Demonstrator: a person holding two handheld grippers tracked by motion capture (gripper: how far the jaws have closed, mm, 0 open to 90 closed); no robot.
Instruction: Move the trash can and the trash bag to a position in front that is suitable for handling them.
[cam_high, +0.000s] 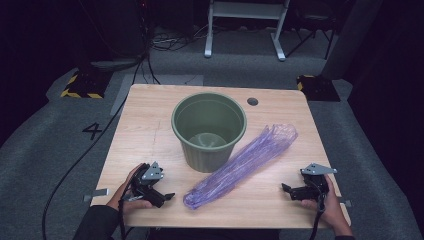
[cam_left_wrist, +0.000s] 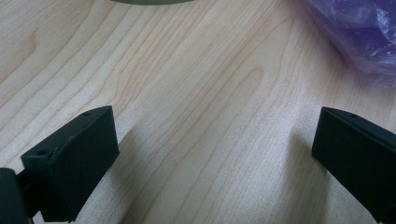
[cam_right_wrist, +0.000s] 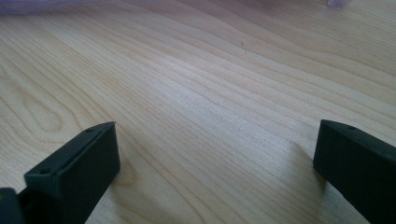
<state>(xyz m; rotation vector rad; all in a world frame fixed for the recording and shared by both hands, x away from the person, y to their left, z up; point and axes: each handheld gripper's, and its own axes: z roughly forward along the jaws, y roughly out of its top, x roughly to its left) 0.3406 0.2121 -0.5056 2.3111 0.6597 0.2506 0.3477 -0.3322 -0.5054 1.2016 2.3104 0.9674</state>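
Work had not begun: purple bag (cam_high: 241, 165) lay beside empty bin (cam_high: 209, 131) at centre frame, left tool (cam_high: 161, 196) and right tool (cam_high: 292, 191) both agape, empty.

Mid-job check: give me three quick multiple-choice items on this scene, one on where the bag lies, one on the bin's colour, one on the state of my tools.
1. Where does the purple plastic bag lie?
A. Inside the bin
B. On the table, right of the bin
C. On the floor

2. What colour is the bin?
A. Green
B. Red
C. White

3. How do the left tool and the right tool stand?
A. Both open, holding nothing
B. Both shut on the bag
C. Left shut on the bin's rim

Answers:
1 B: in the high view the bag stretches slantwise across the table, beside the bin.
2 A: its wall and inside are dull green.
3 A: in each gripper view the jaws stand wide apart with bare wood between them.
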